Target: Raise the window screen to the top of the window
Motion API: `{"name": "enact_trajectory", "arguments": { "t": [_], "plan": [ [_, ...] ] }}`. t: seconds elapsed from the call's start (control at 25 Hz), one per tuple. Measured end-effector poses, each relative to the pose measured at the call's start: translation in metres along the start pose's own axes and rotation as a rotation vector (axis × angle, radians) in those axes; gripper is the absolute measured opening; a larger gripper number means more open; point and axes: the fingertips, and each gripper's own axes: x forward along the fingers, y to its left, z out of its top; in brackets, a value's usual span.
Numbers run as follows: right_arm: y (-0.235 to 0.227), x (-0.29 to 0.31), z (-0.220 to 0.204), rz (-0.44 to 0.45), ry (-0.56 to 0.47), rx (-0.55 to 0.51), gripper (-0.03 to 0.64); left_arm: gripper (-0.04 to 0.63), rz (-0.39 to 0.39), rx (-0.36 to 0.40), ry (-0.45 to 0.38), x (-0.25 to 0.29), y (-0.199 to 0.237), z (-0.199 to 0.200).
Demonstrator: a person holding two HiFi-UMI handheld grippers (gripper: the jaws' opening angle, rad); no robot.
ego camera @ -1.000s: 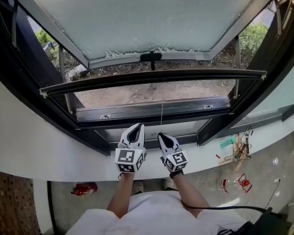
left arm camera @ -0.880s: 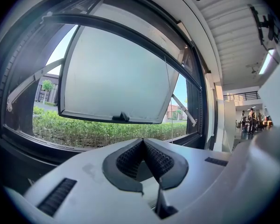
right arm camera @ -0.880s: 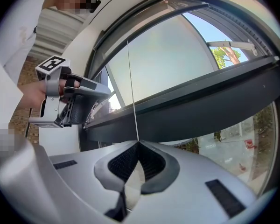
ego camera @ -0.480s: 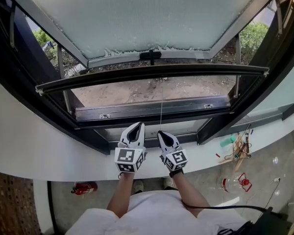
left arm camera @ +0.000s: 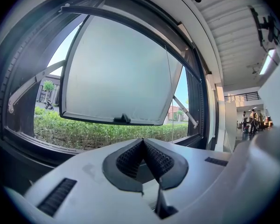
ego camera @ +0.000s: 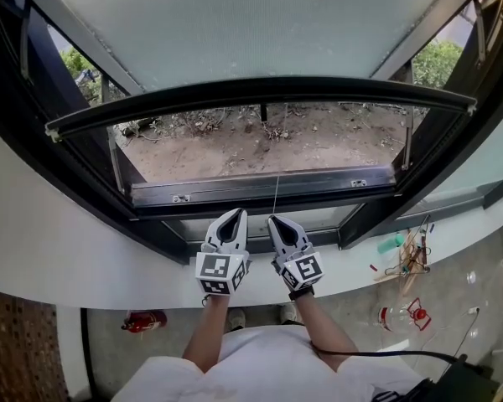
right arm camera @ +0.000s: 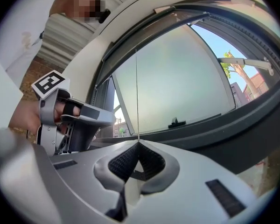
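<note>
The window screen (ego camera: 318, 87) shows as a dark bar spanning the opening, up at 12 o'clock from both grippers, bare ground (ego camera: 235, 149) visible beneath it. A thin cord (ego camera: 276, 193) runs from it straight down to the right gripper (ego camera: 273, 219), fingers pinched closed on that cord. Right at its 9 o'clock sits the left gripper (ego camera: 235, 214), fingers closed on nothing, both over the white sill (ego camera: 84, 254).

Above the screen bar (ego camera: 260, 90), glass sash (ego camera: 251, 23) is cut off at the picture's top edge. Below the bar, cord (ego camera: 276, 195) is too thin to trace to its upper end.
</note>
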Motion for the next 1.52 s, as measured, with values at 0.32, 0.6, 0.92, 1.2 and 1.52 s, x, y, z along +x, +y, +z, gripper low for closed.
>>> {"name": "enact_trajectory", "arguments": {
  "t": [0.32,0.6,0.92,1.2,1.52],
  "plan": [
    [0.008,0.008,0.052,0.016,-0.107,-0.037,0.002,0.002,-0.010,0.001,-0.009,0.001,-0.003,0.003],
    [0.008,0.008,0.088,0.014,-0.174,-0.048,0.002,0.002,-0.011,0.001,-0.010,0.002,-0.002,0.004],
    [0.015,0.011,0.098,0.028,-0.171,-0.099,0.002,0.002,-0.021,0.001,-0.021,0.005,-0.006,0.008],
    [0.013,0.012,0.124,0.031,-0.231,-0.116,0.002,0.002,-0.029,0.008,-0.047,0.009,-0.008,0.019],
    [0.007,0.012,0.142,0.022,-0.283,-0.122,0.002,0.002,-0.047,0.030,-0.074,0.015,-0.013,0.033]
  ]
}}
